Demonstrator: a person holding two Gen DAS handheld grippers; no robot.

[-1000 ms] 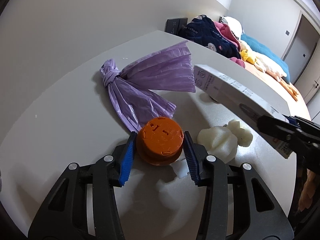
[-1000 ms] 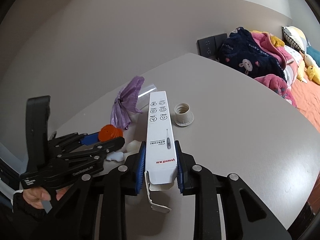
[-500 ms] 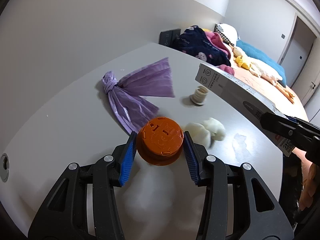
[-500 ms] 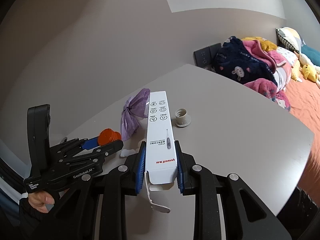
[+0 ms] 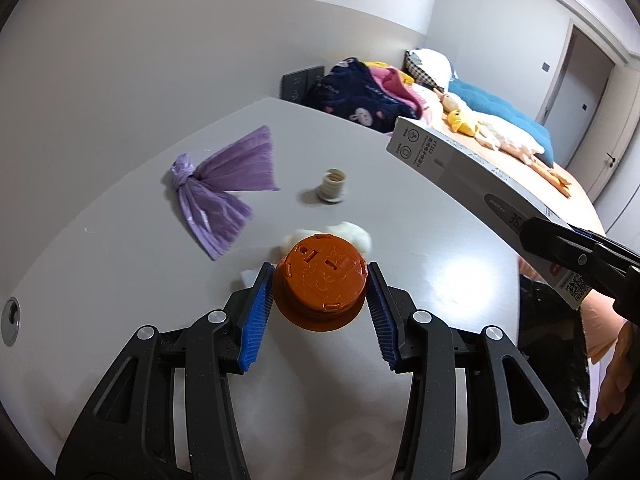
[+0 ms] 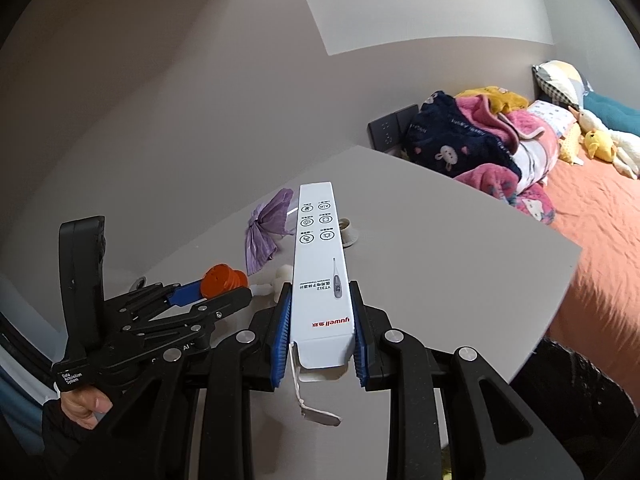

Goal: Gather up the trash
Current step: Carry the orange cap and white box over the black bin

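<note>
A grey table [image 5: 120, 264] is being seen against a plain grey wall [image 5: 140, 60]. A dark socket panel [image 6: 386, 130] is being shown on the wall at the table's far edge. Beyond it, a bed with an orange sheet [image 6: 600, 216] is being covered by piled navy and pink blankets [image 6: 480, 136], a checked pillow [image 5: 428, 66], a teal cushion [image 5: 500, 110] and yellow plush toys [image 6: 598, 144]. A door [image 5: 582, 76] is being glimpsed behind.

The grey table [image 5: 120, 280] carries a knotted purple bag [image 5: 224, 188], a white socket [image 5: 332, 186] and white scraps [image 5: 352, 234].
</note>
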